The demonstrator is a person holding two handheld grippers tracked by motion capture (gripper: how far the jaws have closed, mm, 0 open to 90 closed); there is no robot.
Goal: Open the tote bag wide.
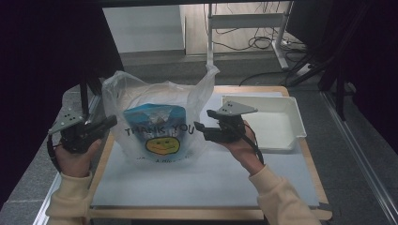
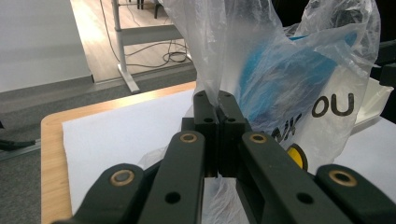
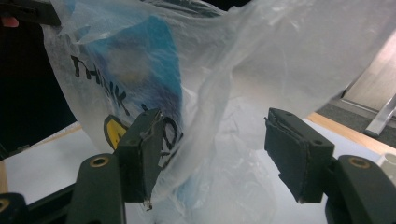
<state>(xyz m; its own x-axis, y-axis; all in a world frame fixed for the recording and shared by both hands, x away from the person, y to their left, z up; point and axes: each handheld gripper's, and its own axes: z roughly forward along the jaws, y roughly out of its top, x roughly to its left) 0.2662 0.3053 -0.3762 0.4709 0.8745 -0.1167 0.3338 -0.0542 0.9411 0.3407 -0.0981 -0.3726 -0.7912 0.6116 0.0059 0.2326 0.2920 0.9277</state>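
Clearly the thin translucent plastic carrier bag [image 1: 157, 122], printed with "THANK YOU" and a yellow smiley face, is the thing being worked on: it stands upright near the middle of the pale sheet covering the wooden table [image 1: 202, 183], with a blue packet [image 1: 152, 117] showing through its front. At the bag's left edge, the left gripper [image 2: 213, 105] has its jaws clenched on a fold of the film, as its own view shows the plastic pinched between the closed pads. That hold probably keeps the limp bag standing and its mouth from collapsing. At the bag's right side, the right gripper [image 3: 224, 154] is released, its two pads spread wide with a loose swell of plastic bulging between them but not squeezed. It looks poised to take a matching grip, so that both sides could be held apart or lifted together. To the right of the bag sits a shallow white plastic tray [image 1: 293, 119], possibly meant for the bag's contents.
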